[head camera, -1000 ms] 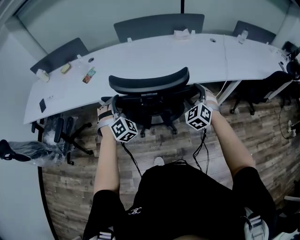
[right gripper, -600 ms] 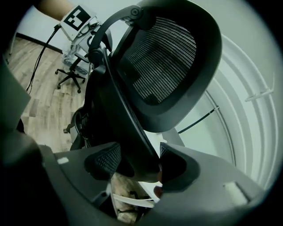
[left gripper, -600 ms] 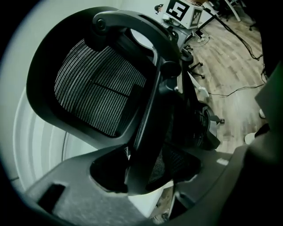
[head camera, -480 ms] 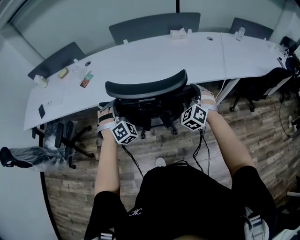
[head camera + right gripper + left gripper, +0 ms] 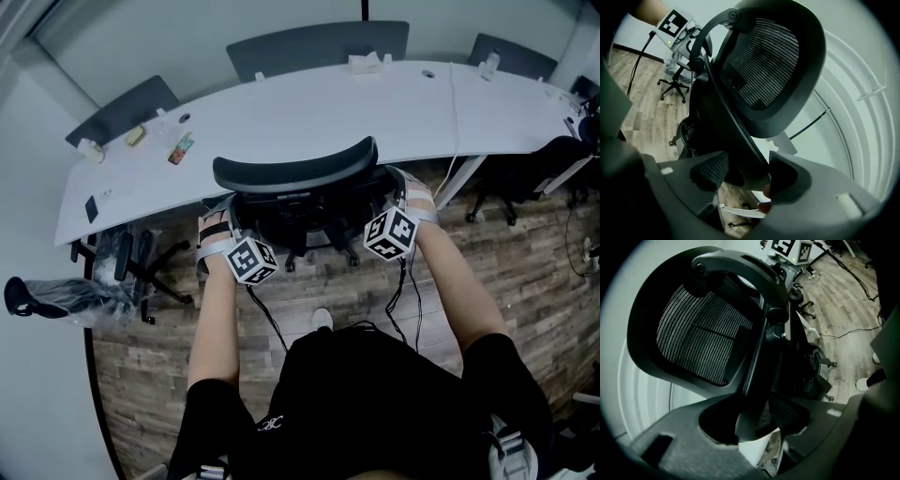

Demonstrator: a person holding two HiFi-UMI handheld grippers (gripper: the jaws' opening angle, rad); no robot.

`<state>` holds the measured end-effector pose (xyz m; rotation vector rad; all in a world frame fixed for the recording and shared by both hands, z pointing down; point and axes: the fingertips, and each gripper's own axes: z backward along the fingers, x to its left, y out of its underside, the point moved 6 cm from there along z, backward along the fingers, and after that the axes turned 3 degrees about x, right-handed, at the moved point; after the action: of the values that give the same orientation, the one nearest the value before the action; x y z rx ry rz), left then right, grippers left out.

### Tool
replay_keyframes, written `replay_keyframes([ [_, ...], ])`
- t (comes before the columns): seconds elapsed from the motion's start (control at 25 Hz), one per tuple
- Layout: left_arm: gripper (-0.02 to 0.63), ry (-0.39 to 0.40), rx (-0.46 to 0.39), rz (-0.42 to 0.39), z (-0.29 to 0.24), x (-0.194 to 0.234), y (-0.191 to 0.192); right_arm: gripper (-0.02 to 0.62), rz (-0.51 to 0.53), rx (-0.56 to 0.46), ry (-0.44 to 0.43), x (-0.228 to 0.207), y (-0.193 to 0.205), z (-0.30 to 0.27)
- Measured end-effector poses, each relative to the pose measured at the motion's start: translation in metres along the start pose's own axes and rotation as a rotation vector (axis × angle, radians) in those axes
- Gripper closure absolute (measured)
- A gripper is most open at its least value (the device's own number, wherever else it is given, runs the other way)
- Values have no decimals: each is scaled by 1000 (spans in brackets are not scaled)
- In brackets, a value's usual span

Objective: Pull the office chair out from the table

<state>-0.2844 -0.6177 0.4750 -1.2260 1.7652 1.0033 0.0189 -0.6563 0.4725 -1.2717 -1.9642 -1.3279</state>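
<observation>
L hand-held gripper (image 5: 754, 423) & R hand-held gripper (image 5: 751, 172): jaws just closing, clamped on office chair (image 5: 295, 174) back.

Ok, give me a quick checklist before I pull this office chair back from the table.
1. Left gripper on office chair backrest: jaws have just been closing, backrest edge between them; firm hold cannot tell.
2. Right gripper: jaws have just been closing, pads press the backrest edge: ok.
3. One gripper each side of backrest: ok.
4. Floor behind chair, only your shoe there: ok.
5. Gripper cables clear of chair base: cannot tell.
</observation>
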Motion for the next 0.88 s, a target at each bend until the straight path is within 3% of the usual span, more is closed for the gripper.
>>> replay_keyframes([
  [0.88, 407, 23, 86, 22, 141, -71, -17, 322, 52, -119, -32, 34, 62, 122],
])
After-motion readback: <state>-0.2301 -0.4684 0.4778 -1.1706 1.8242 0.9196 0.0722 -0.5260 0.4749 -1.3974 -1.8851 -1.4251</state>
